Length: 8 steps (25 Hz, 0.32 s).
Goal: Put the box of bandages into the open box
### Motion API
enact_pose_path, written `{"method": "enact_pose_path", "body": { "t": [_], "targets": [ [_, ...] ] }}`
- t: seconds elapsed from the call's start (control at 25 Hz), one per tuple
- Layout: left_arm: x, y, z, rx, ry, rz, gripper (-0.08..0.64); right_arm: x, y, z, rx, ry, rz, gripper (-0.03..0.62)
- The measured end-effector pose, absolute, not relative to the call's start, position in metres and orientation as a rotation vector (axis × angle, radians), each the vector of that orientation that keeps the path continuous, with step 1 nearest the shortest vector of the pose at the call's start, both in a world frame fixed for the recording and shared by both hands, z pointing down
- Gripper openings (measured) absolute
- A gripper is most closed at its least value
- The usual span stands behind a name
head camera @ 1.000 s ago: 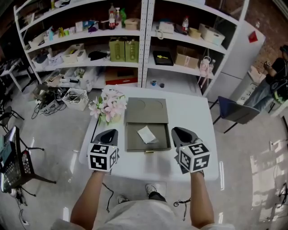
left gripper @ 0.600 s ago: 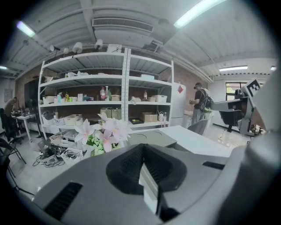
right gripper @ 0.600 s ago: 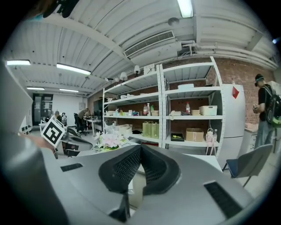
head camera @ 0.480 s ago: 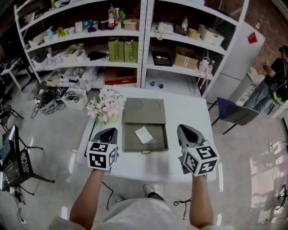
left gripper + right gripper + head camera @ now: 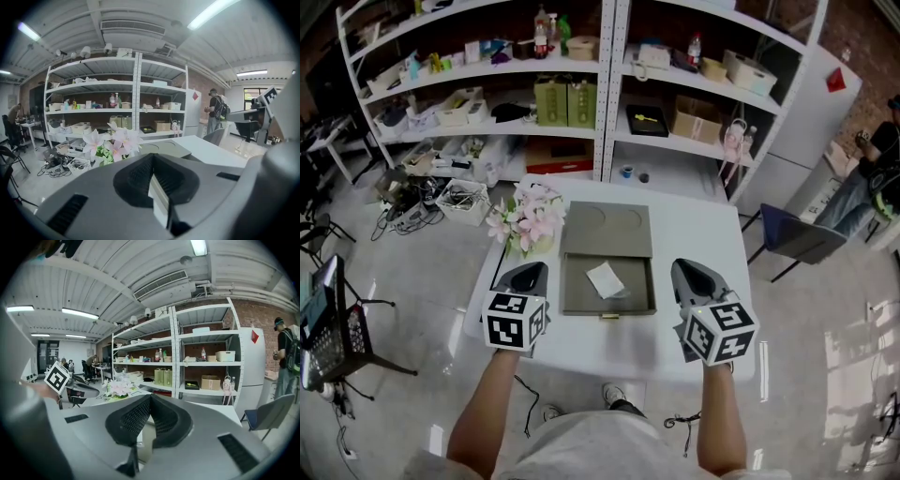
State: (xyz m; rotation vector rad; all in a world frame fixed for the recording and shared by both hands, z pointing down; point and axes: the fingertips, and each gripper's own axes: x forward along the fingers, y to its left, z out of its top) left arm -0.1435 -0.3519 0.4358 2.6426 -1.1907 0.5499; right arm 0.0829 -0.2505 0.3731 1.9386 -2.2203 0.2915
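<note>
**Bandage box (image 5: 605,279) sits in the open box (image 5: 572,302)**

It lies flat inside, between my left claw (image 5: 531,271) and right claw (image 5: 685,270), touching neither. Both claws are above the table (image 5: 698,234), tips together, holding nothing.

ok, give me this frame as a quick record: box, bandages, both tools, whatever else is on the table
open box: grey tray at mid-table, flat grey cover behind it
box of bandages: small, white, lies askew inside the open box
left tool: shut, empty, above the table's near edge, left of the box
right tool: shut, empty, right of the box
flowers: pink, at the table's far-left corner
table: white
</note>
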Motion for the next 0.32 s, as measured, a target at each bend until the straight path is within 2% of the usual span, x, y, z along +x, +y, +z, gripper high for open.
{"method": "enact_pose_path", "body": {
  "t": [0.32],
  "targets": [
    [-0.1464, -0.3519, 0.4422, 2.631, -1.192, 0.561, 0.003, 0.0788, -0.254, 0.3782, 1.925, -2.225, 0.298, 0.005]
  ]
}}
